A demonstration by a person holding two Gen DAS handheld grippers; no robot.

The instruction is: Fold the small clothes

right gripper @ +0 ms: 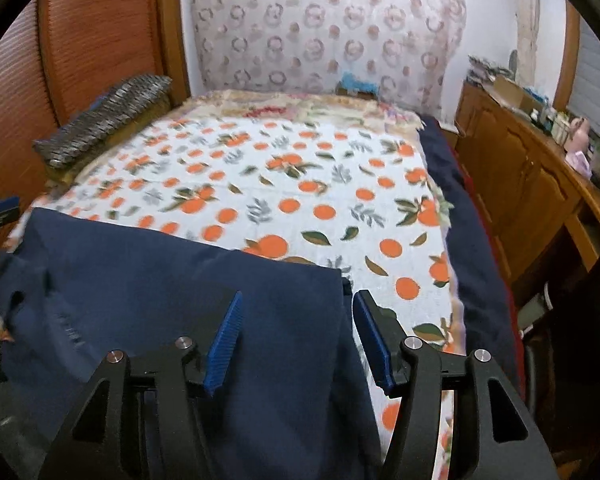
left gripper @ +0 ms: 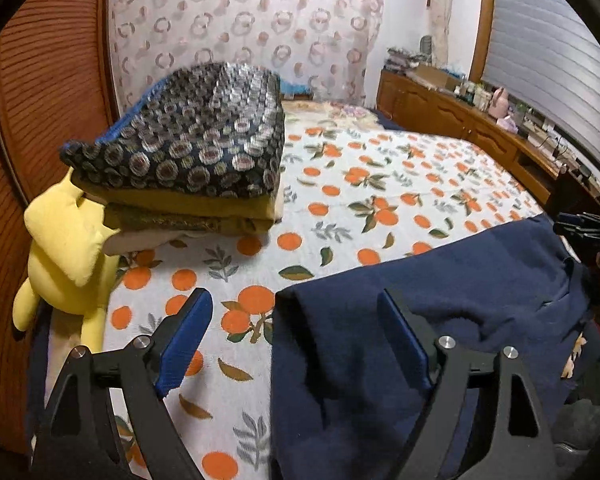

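Nearest the left wrist camera, the left gripper [left gripper: 296, 316] has its blue-padded fingers [left gripper: 188, 334] spread wide, released, with nothing pressed between them; its span straddles the left edge of the navy garment [left gripper: 440, 300]. Nearest the right wrist camera, the right gripper [right gripper: 298, 320] is also parted, its pads clear of the cloth, the garment's right edge lying below the gap.

The navy garment [right gripper: 160, 272] lies flat on the near part of the bed, spread across the orange-print bedspread [left gripper: 340, 200]. A faint pale mark shows on the cloth in the right view, too blurred to read. No other writing or brand can be made out.

Further back on the left, a stack of folded clothes [left gripper: 196, 168] sits on the bedspread, topped by a dark piece with a round pattern over mustard layers. A yellow plush toy [left gripper: 66, 256] leans just beside that stack at the bed's edge.

Beyond the bed hangs a patterned curtain [left gripper: 244, 28]. Along the right wall runs a wooden cabinet [right gripper: 520, 184] crowded with small items, labels illegible.
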